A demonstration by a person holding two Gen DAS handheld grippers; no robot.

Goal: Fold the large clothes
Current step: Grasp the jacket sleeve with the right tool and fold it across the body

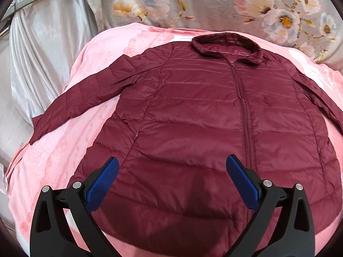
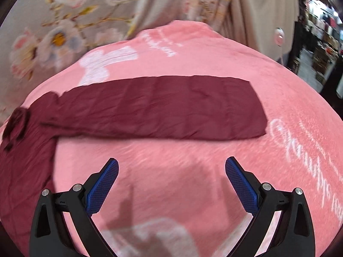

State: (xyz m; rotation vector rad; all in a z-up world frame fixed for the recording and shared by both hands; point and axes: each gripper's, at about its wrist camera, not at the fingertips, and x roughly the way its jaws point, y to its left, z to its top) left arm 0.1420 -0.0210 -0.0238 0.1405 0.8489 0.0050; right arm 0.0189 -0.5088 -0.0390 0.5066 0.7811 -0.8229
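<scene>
Jacket [image 1: 203, 128] lies flat, zipped, collar at 12 o'clock on pink blanket [image 1: 64, 160], sleeves spread for folding. Left claw [image 1: 172, 165] wide over hem; right claw [image 2: 171, 167] wide, empty, sleeve [image 2: 160, 109] ahead.

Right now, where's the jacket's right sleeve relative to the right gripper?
In the right wrist view the sleeve lies flat across the pink blanket, stretched crosswise ahead of the open right gripper, cuff end to the view's right, not touching it.
</scene>
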